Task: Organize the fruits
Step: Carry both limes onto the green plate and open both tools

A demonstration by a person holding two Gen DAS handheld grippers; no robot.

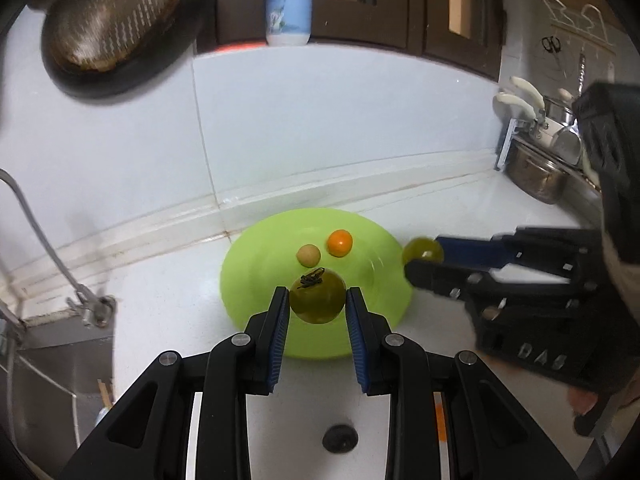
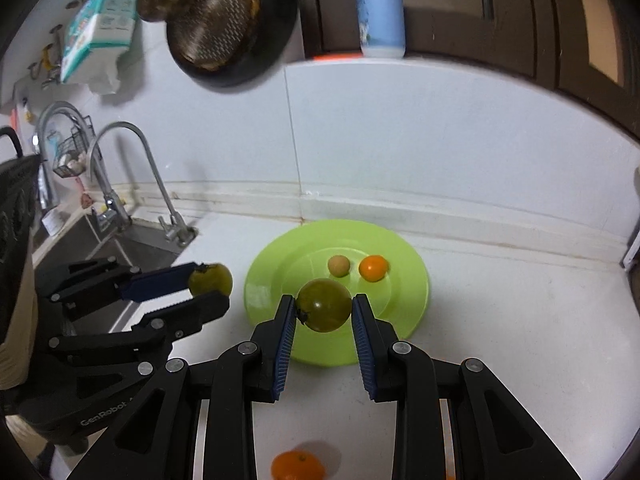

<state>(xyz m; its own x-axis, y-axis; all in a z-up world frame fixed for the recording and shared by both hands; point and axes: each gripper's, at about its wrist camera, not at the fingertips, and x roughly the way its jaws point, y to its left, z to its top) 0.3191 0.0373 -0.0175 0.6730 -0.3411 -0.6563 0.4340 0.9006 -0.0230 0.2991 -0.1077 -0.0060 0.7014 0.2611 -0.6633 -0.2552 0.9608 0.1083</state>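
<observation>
White kitchen counter (image 2: 500, 320) w/ tiled backsplash, sink (image 2: 132, 248) off to one side. Left gripper (image 1: 318, 300) is clamped on a green tomato (image 1: 317, 297), stem up; right gripper (image 2: 324, 306) is clamped on a second green tomato (image 2: 324, 305), stem sideways. Both hang above the near edge of the lime plate (image 2: 260, 280), not on it yet.

Risks, as a judgement: round, smooth fruit held only at the pad tips, so a quick swing or early release could let it roll off the plate rim. The two grippers sit close together and could bump.

Plate holds a small orange fruit (image 2: 373, 268) and a small tan fruit (image 2: 339, 266), just beside each other. One orange (image 2: 298, 466) sits loose on the counter.
</observation>
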